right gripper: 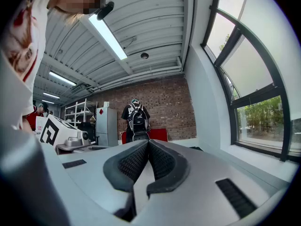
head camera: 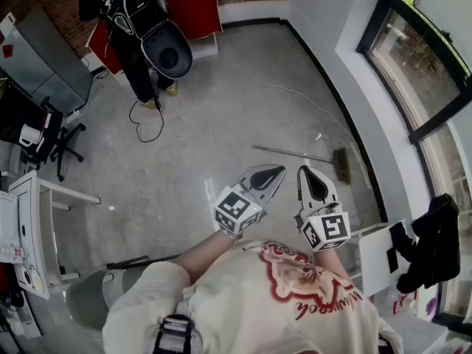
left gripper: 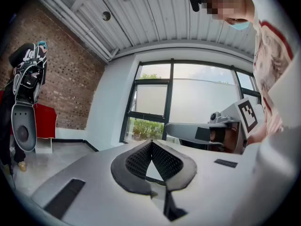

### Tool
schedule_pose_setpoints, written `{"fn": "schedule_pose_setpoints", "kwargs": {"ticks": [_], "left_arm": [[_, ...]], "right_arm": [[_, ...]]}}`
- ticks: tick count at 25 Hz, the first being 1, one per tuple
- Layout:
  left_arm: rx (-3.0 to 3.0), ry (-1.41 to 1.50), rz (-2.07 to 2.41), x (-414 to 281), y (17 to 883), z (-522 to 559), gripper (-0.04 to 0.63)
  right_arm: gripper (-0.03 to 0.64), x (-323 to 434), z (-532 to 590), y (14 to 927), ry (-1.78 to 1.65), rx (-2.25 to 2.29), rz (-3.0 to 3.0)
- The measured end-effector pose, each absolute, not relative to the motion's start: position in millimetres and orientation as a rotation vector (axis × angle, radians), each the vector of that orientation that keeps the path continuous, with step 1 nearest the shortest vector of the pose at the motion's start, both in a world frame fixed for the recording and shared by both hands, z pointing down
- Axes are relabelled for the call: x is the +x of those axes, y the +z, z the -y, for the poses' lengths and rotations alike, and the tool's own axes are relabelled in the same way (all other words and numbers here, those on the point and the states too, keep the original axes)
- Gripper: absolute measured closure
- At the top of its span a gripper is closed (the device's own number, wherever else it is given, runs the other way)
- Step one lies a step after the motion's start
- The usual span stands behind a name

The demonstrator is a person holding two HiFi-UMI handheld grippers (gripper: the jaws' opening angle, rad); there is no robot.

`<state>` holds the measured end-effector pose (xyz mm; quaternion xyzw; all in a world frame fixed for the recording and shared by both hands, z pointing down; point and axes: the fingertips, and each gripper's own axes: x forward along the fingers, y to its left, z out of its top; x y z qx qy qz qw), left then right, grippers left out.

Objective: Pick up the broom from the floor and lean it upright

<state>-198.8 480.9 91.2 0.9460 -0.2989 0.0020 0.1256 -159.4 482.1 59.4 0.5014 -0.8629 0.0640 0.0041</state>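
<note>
We wear a cream short-sleeved T-shirt (head camera: 221, 308) with a red graphic print (head camera: 295, 286) across the chest, and a black strap buckle (head camera: 173, 336) lies at the shoulder. Our left gripper (head camera: 274, 174) and right gripper (head camera: 308, 175) are pale grey shells with black ribbed pads (left gripper: 164, 161). Each carries a white marker cube (head camera: 237, 209) printed with black squares.

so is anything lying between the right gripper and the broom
No, in the head view only bare concrete floor shows between the right gripper and the broom.
</note>
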Motion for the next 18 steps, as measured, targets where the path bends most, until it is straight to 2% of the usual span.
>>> {"fn": "schedule_pose_setpoints", "kwargs": {"ticks": [6,12,18], "left_arm": [[2.83,0.053,1.021,-210.5,69.5,-419.9,0.575],[2.868,0.205,1.073,-189.7,80.6,-423.7,0.575],[2.846,0.224,1.055,-190.9,88.4,-424.2,0.575]], "right_arm": [[0.592,-180.2,-417.5,46.7,0.113,1.485,2.688],[0.592,-169.5,-420.0,81.1,0.254,1.419,2.585],[0.592,-167.5,-418.2,89.9,0.294,1.434,2.547]]}}
